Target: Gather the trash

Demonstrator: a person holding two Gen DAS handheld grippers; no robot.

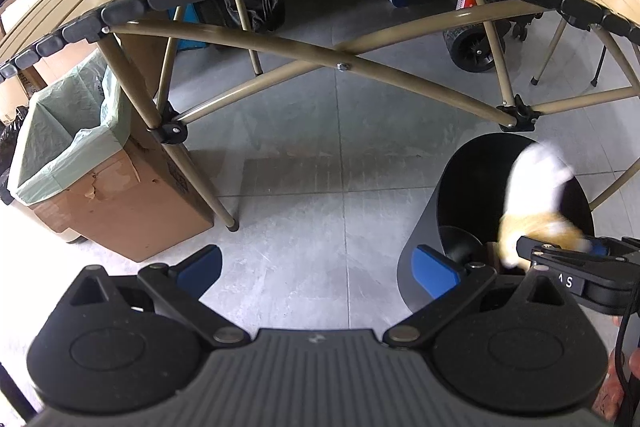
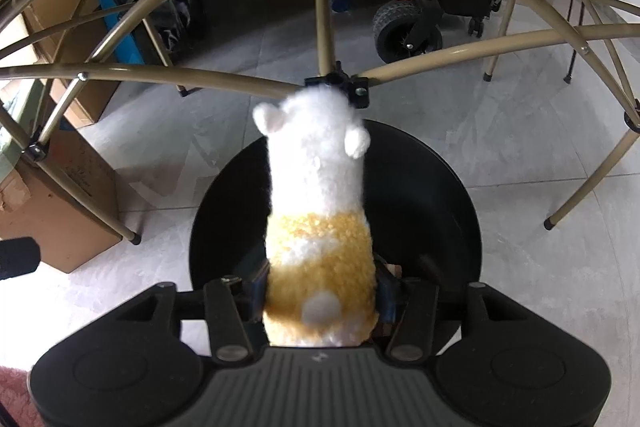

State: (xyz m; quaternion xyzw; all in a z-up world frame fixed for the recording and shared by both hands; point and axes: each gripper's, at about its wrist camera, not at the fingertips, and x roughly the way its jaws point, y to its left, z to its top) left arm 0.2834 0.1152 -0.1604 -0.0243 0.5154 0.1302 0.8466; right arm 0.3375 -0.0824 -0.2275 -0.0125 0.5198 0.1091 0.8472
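A: Left wrist view: left gripper (image 1: pixel 318 267) gapes wide over bare floor, nothing between the jaws. Lower right of frame, right gripper (image 1: pixel 560 247) carries the plush toy (image 1: pixel 532 195) above the black bin (image 1: pixel 424 227).

B: Right wrist view: toy sits between the blue pads (image 2: pixel 386 291), apparently still pinched at its orange tail end. Long axis runs up the frame, white head farthest, over the bin mouth. Held there for a straight drop, likely.
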